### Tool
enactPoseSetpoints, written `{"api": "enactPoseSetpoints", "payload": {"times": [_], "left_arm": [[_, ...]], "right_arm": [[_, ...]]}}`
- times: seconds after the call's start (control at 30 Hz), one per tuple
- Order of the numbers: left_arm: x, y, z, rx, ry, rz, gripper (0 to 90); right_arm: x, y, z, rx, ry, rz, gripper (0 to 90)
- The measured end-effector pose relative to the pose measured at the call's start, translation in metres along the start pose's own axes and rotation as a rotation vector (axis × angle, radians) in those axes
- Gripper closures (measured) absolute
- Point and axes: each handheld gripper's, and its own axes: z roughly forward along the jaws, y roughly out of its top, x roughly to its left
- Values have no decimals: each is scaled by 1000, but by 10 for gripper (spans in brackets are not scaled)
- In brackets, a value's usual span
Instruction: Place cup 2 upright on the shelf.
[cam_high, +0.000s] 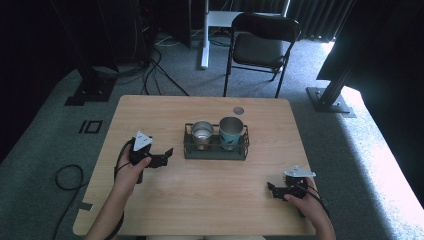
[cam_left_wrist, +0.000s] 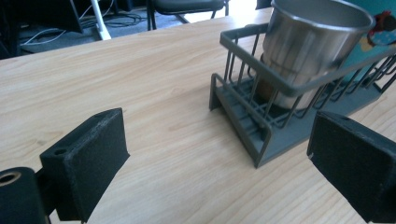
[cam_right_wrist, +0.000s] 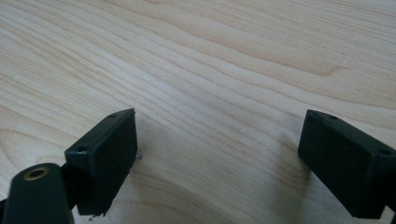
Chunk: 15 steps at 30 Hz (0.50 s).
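Your wire rack (cam_high: 216, 150) sits mid-table with a steel cup (cam_high: 202, 134) and a teal cup (cam_high: 231, 131) standing inside it. Your left gripper (cam_high: 161, 158) is just beside the rack's left end, jaws apart and empty. Your right gripper (cam_high: 276, 191) is well apart from the rack, low over bare wood, jaws also apart. The steel cup looks light, rigid and probably slippery, so I'd grab it by the rim, not the smooth wall.
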Motion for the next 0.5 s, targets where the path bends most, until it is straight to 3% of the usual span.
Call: {"api": "enactPoseSetpoints", "payload": {"times": [0.3,0.5], "left_arm": [[6,-20,-14,18,16,-21,54],[11,-34,-23,34,54,-44,54]], "right_arm": [[0,0,0,0,0,0,114],[0,0,0,0,0,1,114]]}}
